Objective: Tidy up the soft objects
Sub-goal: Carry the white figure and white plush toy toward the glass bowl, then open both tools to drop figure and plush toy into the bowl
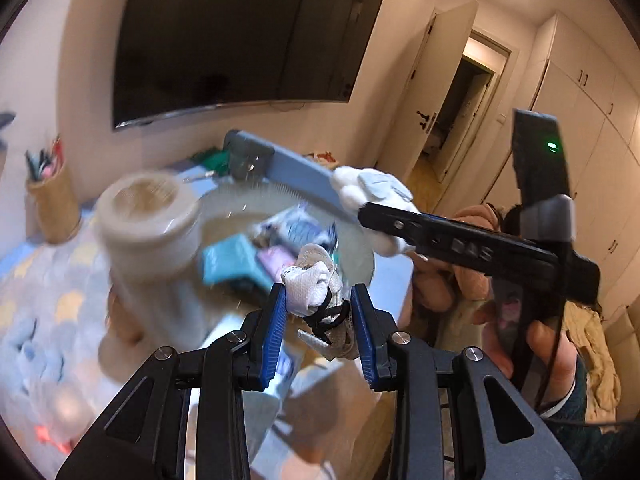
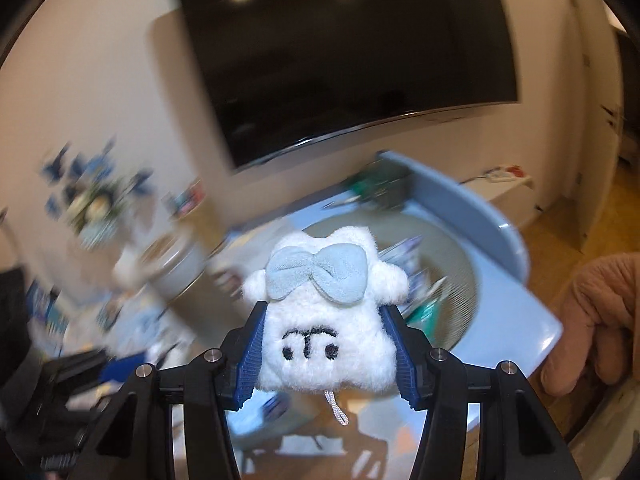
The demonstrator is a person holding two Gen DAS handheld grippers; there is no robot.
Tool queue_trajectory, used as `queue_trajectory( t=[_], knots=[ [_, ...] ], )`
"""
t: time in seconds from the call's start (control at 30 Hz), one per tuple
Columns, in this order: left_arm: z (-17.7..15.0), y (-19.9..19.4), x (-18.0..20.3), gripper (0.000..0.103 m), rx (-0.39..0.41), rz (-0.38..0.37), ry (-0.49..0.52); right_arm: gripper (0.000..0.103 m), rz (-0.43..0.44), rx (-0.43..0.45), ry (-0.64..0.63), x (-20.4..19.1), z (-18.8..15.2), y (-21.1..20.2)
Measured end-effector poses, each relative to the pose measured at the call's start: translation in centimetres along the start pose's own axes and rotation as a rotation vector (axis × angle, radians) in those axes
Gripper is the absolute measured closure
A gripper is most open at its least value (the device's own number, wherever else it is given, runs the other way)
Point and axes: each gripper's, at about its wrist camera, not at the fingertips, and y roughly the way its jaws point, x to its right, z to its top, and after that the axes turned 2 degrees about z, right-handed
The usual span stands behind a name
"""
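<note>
White plush (image 2: 320,320), crumpled mesh pouch (image 1: 316,284)

Only legible txt: raised letters "DAS", partly blurred, on black plastic finger (image 1: 460,246) of right gripper (image 1: 360,200), seen via left-wrist cam.

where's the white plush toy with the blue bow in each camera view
Left wrist: white plush toy right of centre, clamped in the right hand-held gripper.
Right wrist: white plush toy centre, between the blue pads.
Shared landmark: wall television above it.
</note>
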Motion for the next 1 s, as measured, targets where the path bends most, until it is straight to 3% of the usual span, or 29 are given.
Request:
queue_trajectory(
  t=[0.27, 0.37, 0.43, 0.47, 0.5, 0.57, 0.67, 0.87, 1.0],
  knots=[
    [3.3, 6.3, 0.7, 0.07, 0.042, 0.183, -0.028, 0.048, 0.025, -0.03, 0.157, 5.9, 5.2, 4.3],
    [3.7, 7.7, 0.0, 0.069, 0.039, 0.142, -0.076, 0.048, -0.028, -0.024, 0.147, 6.3, 6.3, 5.7],
    [3.6, 8.8, -0.1, 0.059, 0.036, 0.142, -0.073, 0.045, -0.052, -0.032, 0.142, 6.8, 6.6, 6.6],
    [3.4, 9.4, -0.2, 0.057, 0.024, 0.132, -0.066, 0.039, -0.066, -0.057, 0.14, 7.2, 6.7, 7.6],
    [3.3, 10.0, -0.2, 0.051, -0.002, 0.13, -0.062, 0.037, -0.069, -0.086, 0.147, 7.6, 6.6, 8.4],
    [2.6, 10.5, -0.1, 0.051, -0.048, 0.109, -0.069, 0.037, -0.053, -0.129, 0.162, 8.4, 6.3, 9.5],
    [1.8, 9.7, 0.3, 0.04, -0.061, 0.043, -0.059, 0.037, -0.08, -0.133, 0.191, 9.6, 5.3, 9.3],
    [0.6, 3.6, 1.6, 0.038, -0.026, 0.01, 0.023, 0.037, -0.083, -0.08, 0.234, 10.9, 4.2, 6.2],
    [-1.2, -2.6, 0.7, 0.026, 0.042, 0.074, 0.055, 0.037, -0.086, -0.074, 0.192, 9.7, 2.9, 3.5]
  ],
)
